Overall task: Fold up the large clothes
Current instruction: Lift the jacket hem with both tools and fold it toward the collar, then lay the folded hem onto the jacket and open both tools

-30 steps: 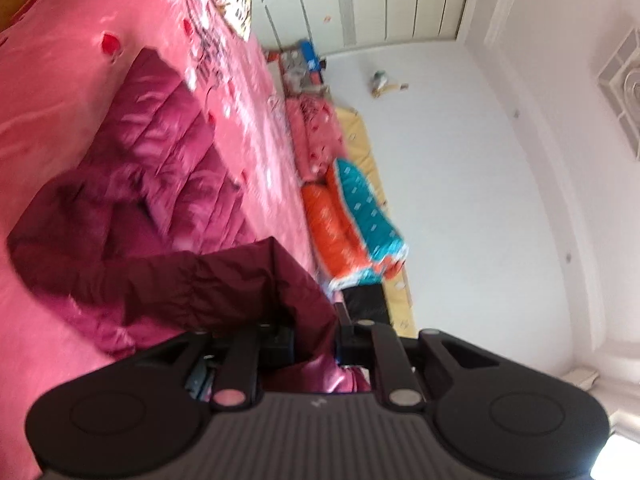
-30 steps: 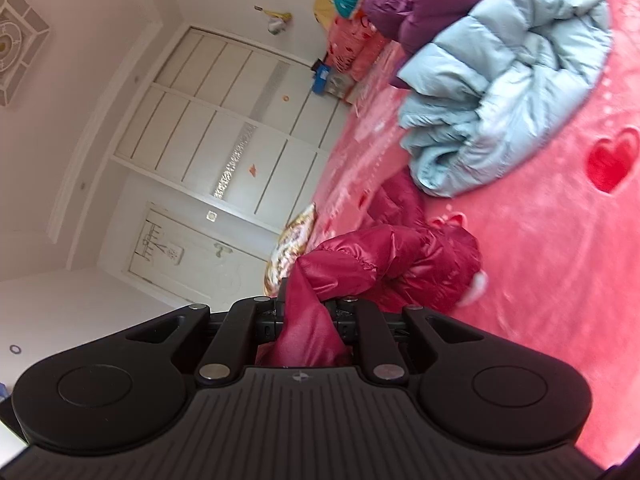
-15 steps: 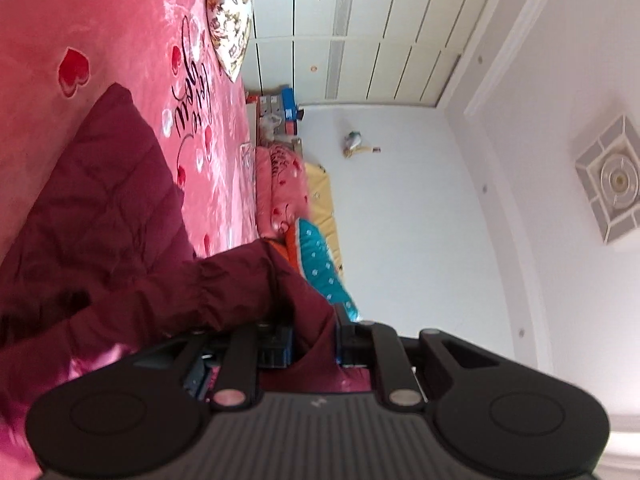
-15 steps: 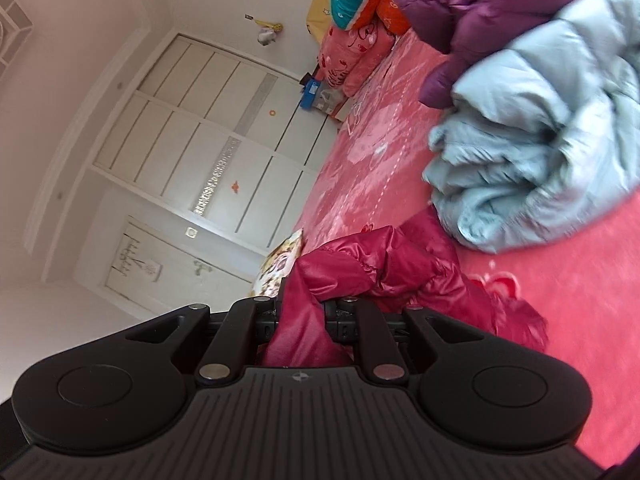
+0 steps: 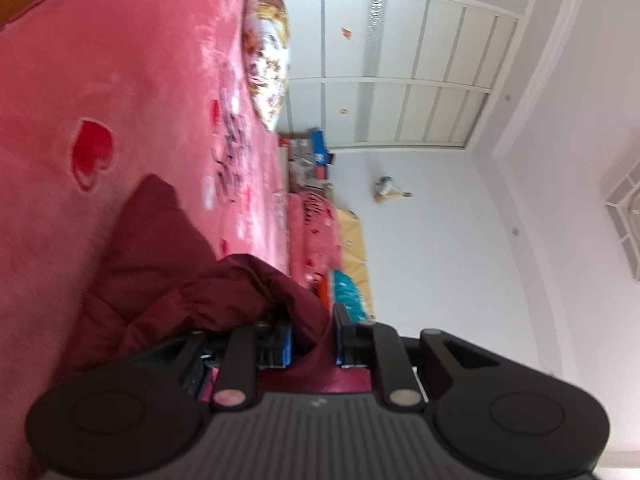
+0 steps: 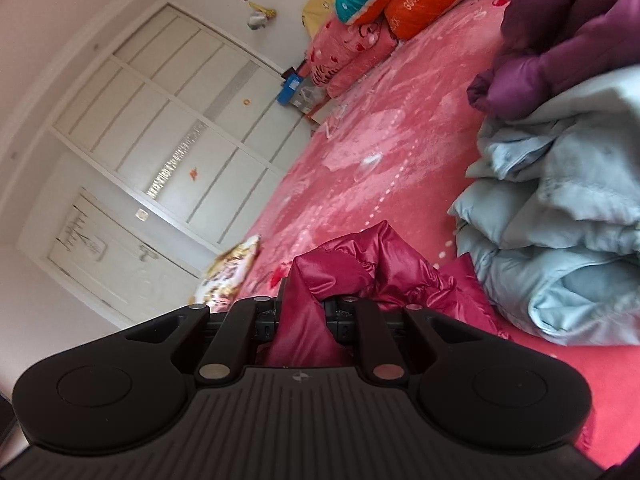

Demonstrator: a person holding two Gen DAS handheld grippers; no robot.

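A dark red quilted jacket [image 5: 160, 264] lies bunched on the pink bed cover [image 5: 120, 80]. My left gripper [image 5: 314, 340] is shut on a fold of that jacket, which drapes over and between its jaws. In the right wrist view the same jacket [image 6: 360, 264] shows shiny crimson, and my right gripper [image 6: 302, 312] is shut on another bunched part of it. Most of the jacket's body is hidden behind the gripper housings.
A crumpled pale blue puffer jacket [image 6: 560, 216] and a purple jacket [image 6: 560, 32] lie on the bed to the right. Orange, teal and pink folded quilts [image 6: 400, 0] are stacked at the bed's far end. A patterned pillow [image 5: 268, 52] lies near the white wardrobe [image 5: 420, 68].
Both views have swept across the bed with the jacket still pinched. The blue jacket now looms larger on the right, and less of the red jacket shows ahead of the left gripper.
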